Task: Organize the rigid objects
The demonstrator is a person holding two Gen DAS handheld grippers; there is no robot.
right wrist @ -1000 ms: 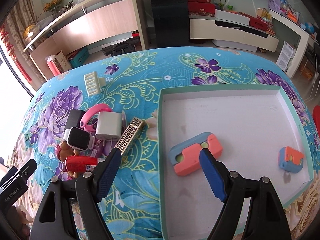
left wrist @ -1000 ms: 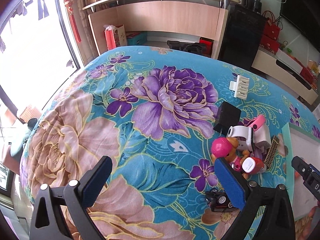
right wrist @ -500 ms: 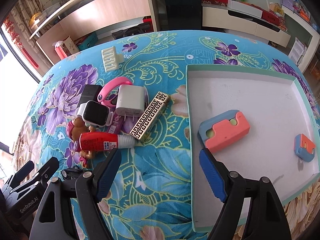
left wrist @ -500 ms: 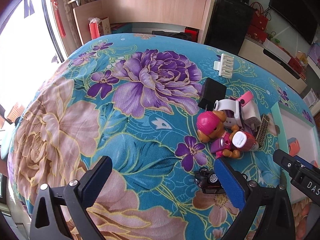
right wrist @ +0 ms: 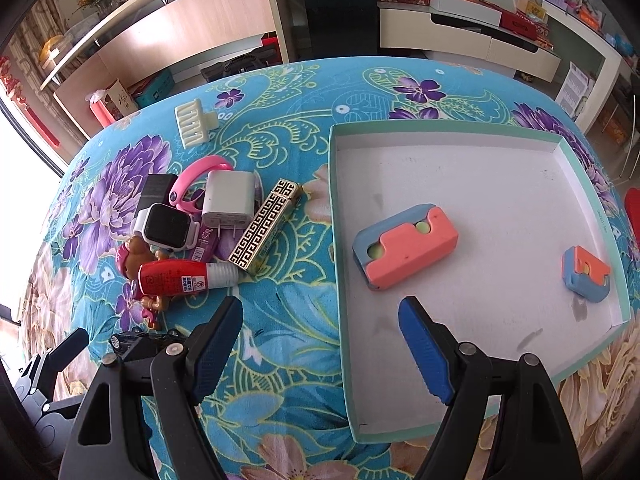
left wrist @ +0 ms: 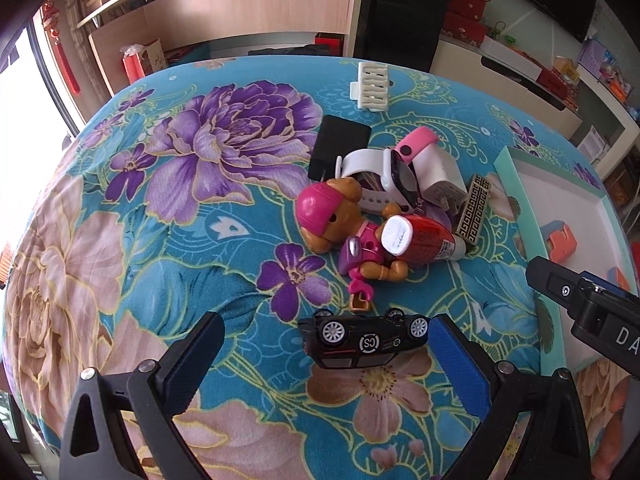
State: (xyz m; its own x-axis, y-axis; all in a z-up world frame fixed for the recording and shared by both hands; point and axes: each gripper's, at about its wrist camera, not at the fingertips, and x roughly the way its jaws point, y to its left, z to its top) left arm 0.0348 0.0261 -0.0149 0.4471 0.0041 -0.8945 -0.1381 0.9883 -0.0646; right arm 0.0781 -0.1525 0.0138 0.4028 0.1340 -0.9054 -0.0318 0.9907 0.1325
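We see a bright daylit room in both views. The light pours in from the window (left wrist: 24,92) at the left edge, which is blown out to pure white (no detail survives there). The cloth (left wrist: 200,240) is evenly lit, its colours vivid, with only soft, short shadows under the toys. The white tray (right wrist: 480,184) shows mild glare. Focus is sharp at centre; the fisheye bends the shelves and darkens the corners.
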